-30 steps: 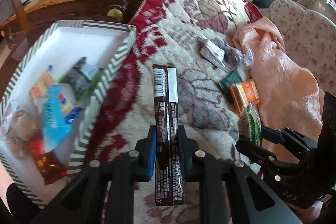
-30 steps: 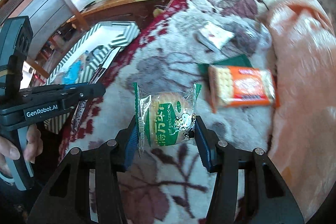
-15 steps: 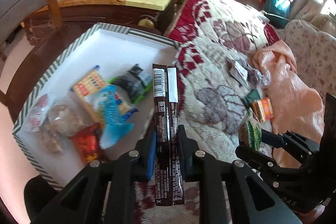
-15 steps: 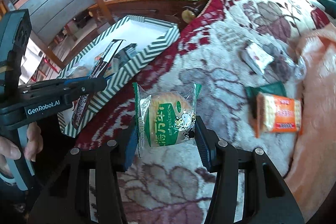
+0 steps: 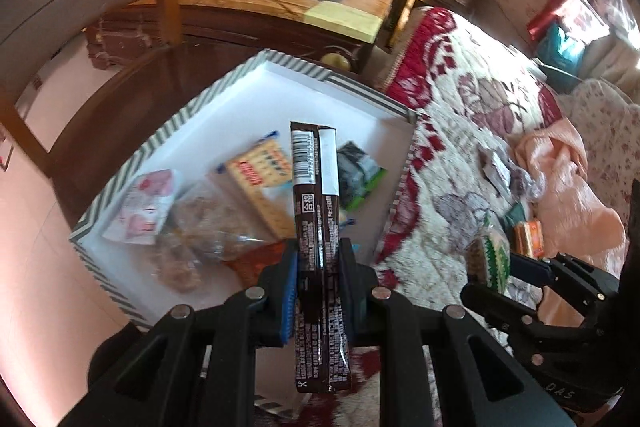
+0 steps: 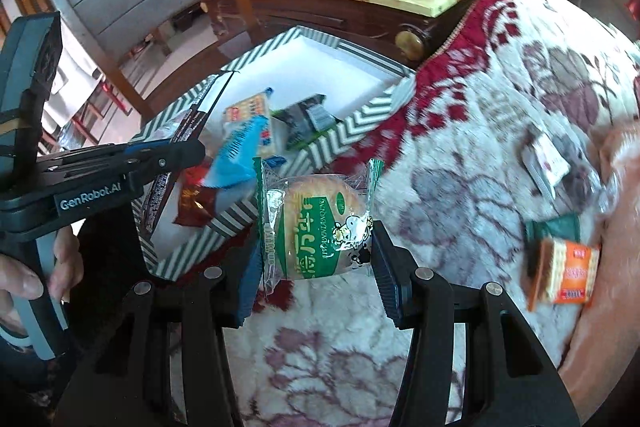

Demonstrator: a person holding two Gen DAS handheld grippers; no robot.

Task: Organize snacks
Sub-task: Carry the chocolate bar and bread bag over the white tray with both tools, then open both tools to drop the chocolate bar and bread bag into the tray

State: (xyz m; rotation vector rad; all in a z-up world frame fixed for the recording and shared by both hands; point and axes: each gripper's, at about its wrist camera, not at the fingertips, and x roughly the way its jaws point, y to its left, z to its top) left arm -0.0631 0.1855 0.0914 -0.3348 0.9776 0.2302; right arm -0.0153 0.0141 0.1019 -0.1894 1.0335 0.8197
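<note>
Snack box (image 5: 188,115) lay directly under your left gripper (image 5: 318,267), jaws clamped on the chocolate bar (image 5: 316,227) pointing lengthwise forward, while your right gripper (image 6: 316,259), gripping the round cake (image 6: 320,227), hung beside the box over the blanket (image 6: 460,187).

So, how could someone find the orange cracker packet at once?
Start at the floral blanket, then follow its right side to the peach cloth. The orange cracker packet lies there, partly over a dark green packet; it alone shows pale crackers through its wrapper.
</note>
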